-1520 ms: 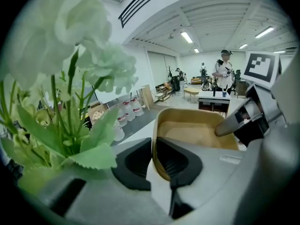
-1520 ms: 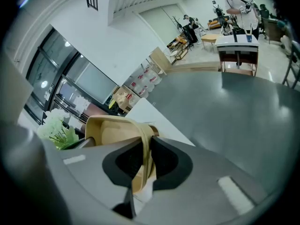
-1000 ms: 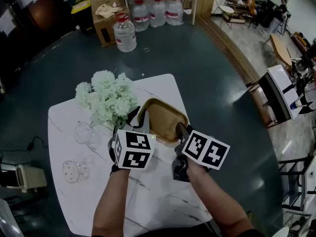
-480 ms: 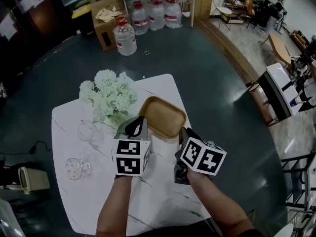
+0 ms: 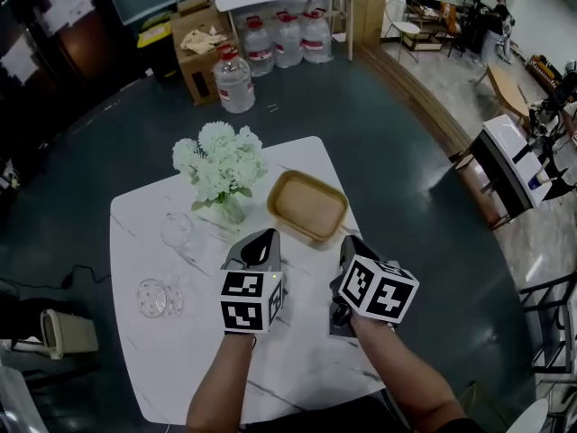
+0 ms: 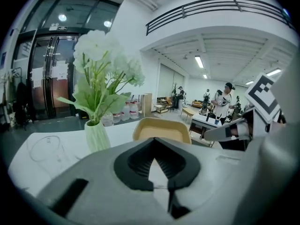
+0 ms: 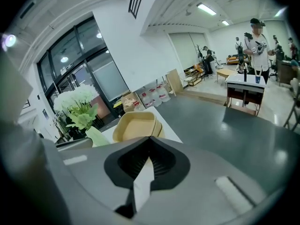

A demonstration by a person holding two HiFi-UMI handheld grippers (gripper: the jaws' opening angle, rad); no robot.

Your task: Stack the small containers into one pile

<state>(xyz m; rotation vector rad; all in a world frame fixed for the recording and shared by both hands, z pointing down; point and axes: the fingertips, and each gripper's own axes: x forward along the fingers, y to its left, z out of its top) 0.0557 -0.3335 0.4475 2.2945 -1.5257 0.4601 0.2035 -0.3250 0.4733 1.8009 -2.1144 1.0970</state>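
Note:
The tan containers (image 5: 308, 206) sit nested as one pile on the white marble table (image 5: 297, 368), right of the flower vase; they also show in the left gripper view (image 6: 161, 129) and the right gripper view (image 7: 133, 126). My left gripper (image 5: 261, 241) hangs just short of the pile's near left side, apart from it. My right gripper (image 5: 348, 247) hangs off its near right corner, also apart. Both pairs of jaws have just been closing and now stand shut with nothing between them, as the left gripper (image 6: 154, 161) and right gripper (image 7: 145, 166) show in their own views.
A pale green vase of white flowers (image 5: 220, 164) stands left of the pile. Two clear glass pieces (image 5: 178, 231) (image 5: 153, 297) lie on the table's left part. Water bottles (image 5: 234, 78) and a cardboard box (image 5: 200, 34) stand on the dark floor beyond.
Both grippers have drawn back from the tan pile's rim toward the near side of the table, and their jaws have gone from open to shut. The pile stays in place.

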